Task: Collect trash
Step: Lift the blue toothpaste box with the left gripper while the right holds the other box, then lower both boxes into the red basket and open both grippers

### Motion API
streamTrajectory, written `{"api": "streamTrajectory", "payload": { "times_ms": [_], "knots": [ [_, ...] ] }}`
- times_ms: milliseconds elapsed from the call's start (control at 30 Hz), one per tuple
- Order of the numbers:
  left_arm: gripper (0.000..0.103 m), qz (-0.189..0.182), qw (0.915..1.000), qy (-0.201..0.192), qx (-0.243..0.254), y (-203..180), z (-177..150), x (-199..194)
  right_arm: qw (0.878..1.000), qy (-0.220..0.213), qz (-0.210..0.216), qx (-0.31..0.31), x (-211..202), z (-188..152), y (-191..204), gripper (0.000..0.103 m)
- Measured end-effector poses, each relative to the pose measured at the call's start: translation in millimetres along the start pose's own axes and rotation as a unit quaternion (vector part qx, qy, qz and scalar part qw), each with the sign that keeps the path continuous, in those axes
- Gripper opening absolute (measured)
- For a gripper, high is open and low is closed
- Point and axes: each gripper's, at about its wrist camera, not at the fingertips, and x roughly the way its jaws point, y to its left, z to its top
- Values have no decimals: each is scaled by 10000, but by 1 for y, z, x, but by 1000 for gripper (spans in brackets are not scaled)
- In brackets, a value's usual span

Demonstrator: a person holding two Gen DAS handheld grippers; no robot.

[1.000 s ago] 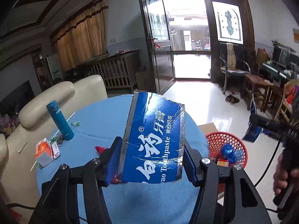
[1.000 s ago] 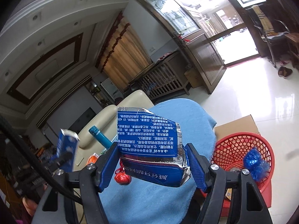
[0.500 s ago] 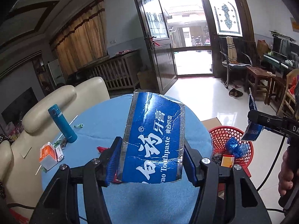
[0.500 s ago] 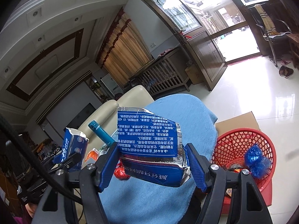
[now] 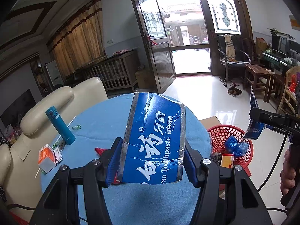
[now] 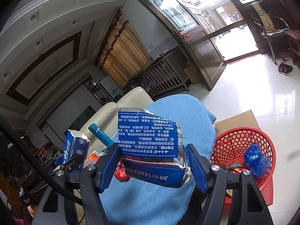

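With each set of jaws pinching one torn half of the toothpaste box, left gripper [image 5: 151,161] and right gripper [image 6: 152,166], carry both halves from above the blue desk [image 5: 101,125] to the red basket [image 6: 241,140] at lower right, then release over its opening.

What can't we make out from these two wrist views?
- Left wrist: the toothpaste box piece in the left gripper hides the blue tablecloth behind it.
- Left wrist: the right gripper is cut off by the frame's right edge.
- Right wrist: the red basket is partly blocked by the gripper finger; items at its bottom are unreadable.
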Motion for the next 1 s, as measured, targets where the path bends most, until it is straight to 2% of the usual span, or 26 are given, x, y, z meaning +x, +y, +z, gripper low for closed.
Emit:
{"api": "streamTrajectory", "payload": {
  "times_ms": [67,267,367,533,733,900,1000],
  "knots": [
    [62,-138,9999,0,-35,2,0,1,10000,-40,14,13,-2,0,0,73],
    [62,-866,9957,93,-317,12,2,2,9999,-85,-35,107,-4,-3,-2,73],
    [62,-1165,9924,125,-380,13,1,5,9997,-138,-182,37,-8,-3,-5,73],
    [62,-1499,9881,205,-276,3,2,12,9984,-230,-406,317,-18,-4,-27,73],
    [62,-1914,9802,496,48,-30,10,39,9923,-303,-862,835,-28,-6,-72,74],
    [62,-2341,9683,830,259,-69,15,69,9856,-261,-1109,1253,-29,-12,-105,74],
    [63,-2444,9637,983,424,-94,19,83,9803,-191,-1207,1549,-27,-19,-125,74]
  ]
}}
